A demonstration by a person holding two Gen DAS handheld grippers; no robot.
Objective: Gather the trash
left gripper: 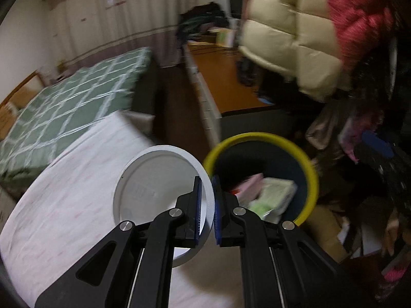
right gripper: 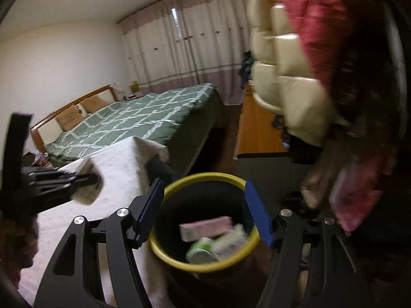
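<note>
- While we look along the left gripper point(left gripper: 206, 192), its blue-padded fingers point(left gripper: 197, 205) pinch the rim of a white paper plate point(left gripper: 159, 179), clamped down tight on it.
- Under the plate we see a round worktop point(left gripper: 64, 205) under a pale cloth with faint pink marks.
- Behind the worktop stands a bed point(left gripper: 77, 102) with a green checked cover, and past it hang long curtains point(left gripper: 115, 20).
- Just right of the plate stands the trash bin point(left gripper: 312, 177), dark inside with a yellow rim; the plate's edge overlaps that rim in the left view, and we cannot tell whether they touch.
- In the bin we see a pink box point(right gripper: 205, 227), a white carton point(right gripper: 230, 242) and a green-and-white wrapper point(right gripper: 200, 250), all blurred.
- Our right gripper point(right gripper: 205, 214) hangs over the bin with its fingers point(right gripper: 258, 215) spread wide to either side of the rim and nothing between them.
- Beyond the bin runs a long wooden desk point(left gripper: 226, 82).
- At far right hang a cream puffer jacket point(left gripper: 290, 43) and a pink one point(left gripper: 357, 18), above a dark, blurred heap.
</note>
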